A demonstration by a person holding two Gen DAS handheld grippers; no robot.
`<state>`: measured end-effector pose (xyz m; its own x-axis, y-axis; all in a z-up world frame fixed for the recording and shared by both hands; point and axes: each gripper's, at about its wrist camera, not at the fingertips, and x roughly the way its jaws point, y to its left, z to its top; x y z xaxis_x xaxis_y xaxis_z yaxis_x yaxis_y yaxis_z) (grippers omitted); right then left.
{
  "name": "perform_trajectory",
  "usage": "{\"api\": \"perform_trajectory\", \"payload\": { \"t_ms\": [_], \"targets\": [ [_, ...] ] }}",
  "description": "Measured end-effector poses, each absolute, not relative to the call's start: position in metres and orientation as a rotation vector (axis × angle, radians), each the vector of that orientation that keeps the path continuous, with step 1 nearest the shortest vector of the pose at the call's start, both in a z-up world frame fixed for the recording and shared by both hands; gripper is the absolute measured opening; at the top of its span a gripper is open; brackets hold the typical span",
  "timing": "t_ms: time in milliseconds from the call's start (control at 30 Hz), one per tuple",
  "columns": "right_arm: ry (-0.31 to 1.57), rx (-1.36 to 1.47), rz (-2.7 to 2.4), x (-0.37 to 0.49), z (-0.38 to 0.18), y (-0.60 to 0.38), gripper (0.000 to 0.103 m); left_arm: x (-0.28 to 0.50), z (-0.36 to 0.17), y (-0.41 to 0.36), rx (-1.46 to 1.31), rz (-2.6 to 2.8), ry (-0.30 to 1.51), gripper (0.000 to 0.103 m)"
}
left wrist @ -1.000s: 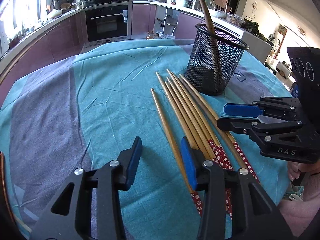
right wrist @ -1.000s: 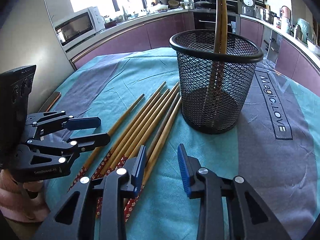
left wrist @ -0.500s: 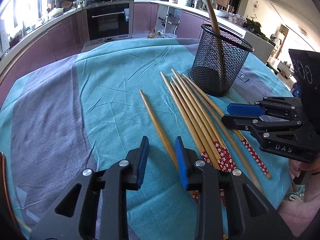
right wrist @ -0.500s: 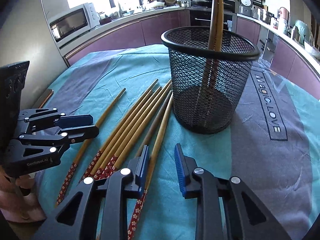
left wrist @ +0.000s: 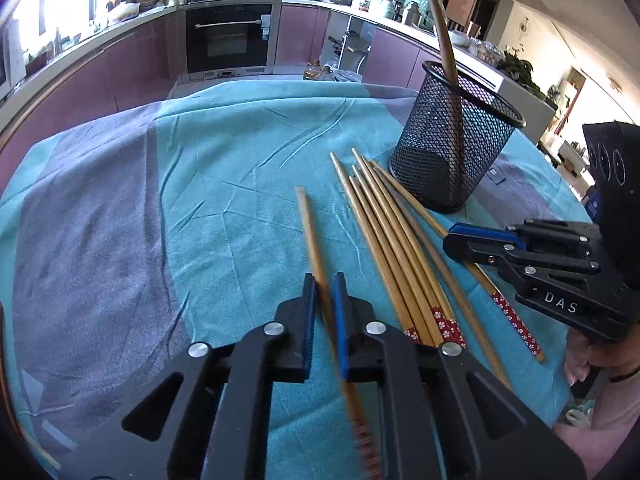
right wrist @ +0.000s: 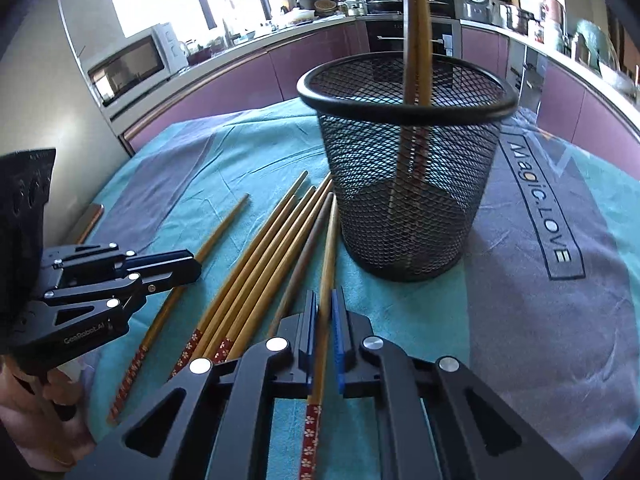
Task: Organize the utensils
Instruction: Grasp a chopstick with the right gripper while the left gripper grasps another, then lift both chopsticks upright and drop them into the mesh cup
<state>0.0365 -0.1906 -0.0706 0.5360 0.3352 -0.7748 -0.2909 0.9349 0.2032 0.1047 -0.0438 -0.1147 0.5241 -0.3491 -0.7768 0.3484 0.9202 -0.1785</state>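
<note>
Several bamboo chopsticks (left wrist: 384,236) with red flowered ends lie side by side on the teal cloth, left of a black mesh cup (left wrist: 454,148) that holds two upright chopsticks (right wrist: 418,36). My left gripper (left wrist: 323,286) is shut on the leftmost chopstick (left wrist: 310,232), which lies apart from the bundle. My right gripper (right wrist: 325,300) is shut on the rightmost chopstick (right wrist: 329,248), next to the mesh cup (right wrist: 408,184). Each gripper shows in the other's view: the right gripper (left wrist: 460,240) and the left gripper (right wrist: 188,266).
The teal and grey cloth (left wrist: 200,200) covers a round table. Kitchen counters, an oven (left wrist: 228,36) and a microwave (right wrist: 132,64) stand behind it. A brown strip (right wrist: 90,222) lies at the table's left edge.
Both grippers have closed from open, each onto a chopstick. The left one's chopstick has been drawn away from the bundle to the left. The right gripper has moved closer to the mesh cup.
</note>
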Motion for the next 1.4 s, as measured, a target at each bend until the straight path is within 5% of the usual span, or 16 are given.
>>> {"api": "perform_trajectory", "payload": {
  "t_ms": [333, 1400],
  "targets": [
    [0.876, 0.093, 0.451, 0.023, -0.046, -0.199, 0.006, 0.096, -0.099, -0.040, -0.034, -0.471, 0.886, 0.008],
    [0.455, 0.186, 0.466, 0.026, 0.091, -0.259, 0.006, 0.107, 0.075, -0.051, -0.158, -0.716, 0.496, 0.007]
  ]
}}
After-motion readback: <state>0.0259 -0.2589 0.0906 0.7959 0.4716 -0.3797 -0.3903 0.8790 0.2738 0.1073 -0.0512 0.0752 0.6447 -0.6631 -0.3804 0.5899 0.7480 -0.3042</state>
